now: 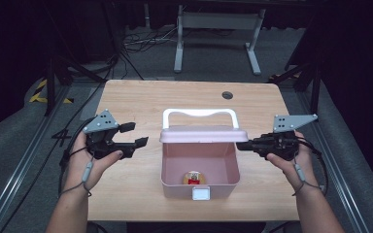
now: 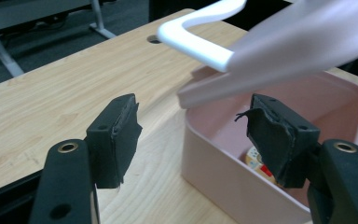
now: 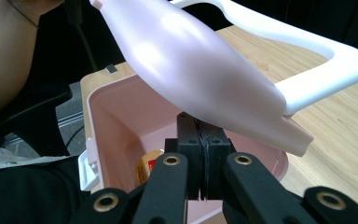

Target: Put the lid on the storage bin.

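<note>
A pink box (image 1: 164,165) stands on the wooden table (image 1: 126,97), its lid (image 1: 201,134) raised and tilted, with a white handle (image 1: 199,112) on top. A small round item with a red label (image 1: 193,177) lies on the box floor. My left gripper (image 1: 140,134) is open, left of the box and apart from it. In the left gripper view its jaws frame the box wall (image 2: 223,163), lid (image 2: 298,37) and item (image 2: 256,161). My right gripper (image 1: 239,145) is shut, its tips at the lid's right corner. In the right gripper view the tips (image 3: 200,126) sit just under the lid (image 3: 191,60), above the item (image 3: 149,165).
A white latch (image 1: 201,194) is on the box's near wall. A round cable hole (image 1: 227,94) is in the table's far side. A white table frame (image 1: 213,29) and cables (image 1: 141,41) are on the floor beyond. The person's torso (image 3: 9,46) is beside the box.
</note>
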Available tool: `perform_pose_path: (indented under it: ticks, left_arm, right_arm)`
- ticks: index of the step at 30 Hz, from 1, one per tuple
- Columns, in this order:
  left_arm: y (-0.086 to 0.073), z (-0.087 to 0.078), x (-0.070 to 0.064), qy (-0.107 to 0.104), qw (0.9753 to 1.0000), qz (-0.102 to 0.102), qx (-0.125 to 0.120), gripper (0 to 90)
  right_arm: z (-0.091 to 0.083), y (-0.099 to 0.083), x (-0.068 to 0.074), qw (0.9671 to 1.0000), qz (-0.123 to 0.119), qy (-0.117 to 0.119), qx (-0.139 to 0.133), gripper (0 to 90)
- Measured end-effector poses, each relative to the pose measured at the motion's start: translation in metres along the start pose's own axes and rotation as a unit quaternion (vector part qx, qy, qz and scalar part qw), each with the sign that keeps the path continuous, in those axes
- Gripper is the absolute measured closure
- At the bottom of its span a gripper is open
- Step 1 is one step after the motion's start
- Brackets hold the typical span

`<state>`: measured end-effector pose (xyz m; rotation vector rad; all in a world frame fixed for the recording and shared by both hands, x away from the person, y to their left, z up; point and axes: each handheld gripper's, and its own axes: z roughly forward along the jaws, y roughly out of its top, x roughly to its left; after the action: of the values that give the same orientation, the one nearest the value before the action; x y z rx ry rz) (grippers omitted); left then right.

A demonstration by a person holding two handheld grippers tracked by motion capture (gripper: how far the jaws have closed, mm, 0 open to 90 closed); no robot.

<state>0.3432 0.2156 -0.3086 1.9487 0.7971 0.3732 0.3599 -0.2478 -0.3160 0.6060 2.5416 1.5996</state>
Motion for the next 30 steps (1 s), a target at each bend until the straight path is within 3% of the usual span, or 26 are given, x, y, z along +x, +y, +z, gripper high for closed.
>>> perform_pose_path:
  ticks: [8, 16, 20, 30]
  left_arm:
    - [-0.008, 0.008, 0.024, 0.052, 0.9983, -0.020, -0.020, 32.9]
    - [-0.011, 0.014, 0.036, 0.061, 0.9975, -0.031, -0.018, 32.7]
    - [-0.013, 0.017, 0.040, 0.063, 0.9972, -0.037, -0.016, 32.7]
    - [-0.015, 0.021, 0.044, 0.062, 0.9972, -0.041, -0.012, 32.7]
  right_arm:
    - [0.000, -0.002, 0.006, 0.9999, -0.001, 0.001, 0.011, 88.6]
    - [0.000, -0.004, 0.011, 0.9997, 0.001, 0.006, 0.022, 88.1]
    - [-0.001, -0.005, 0.013, 0.9994, 0.014, 0.016, 0.029, 88.7]
    - [0.002, -0.006, 0.018, 0.9977, 0.010, 0.017, 0.066, 89.9]
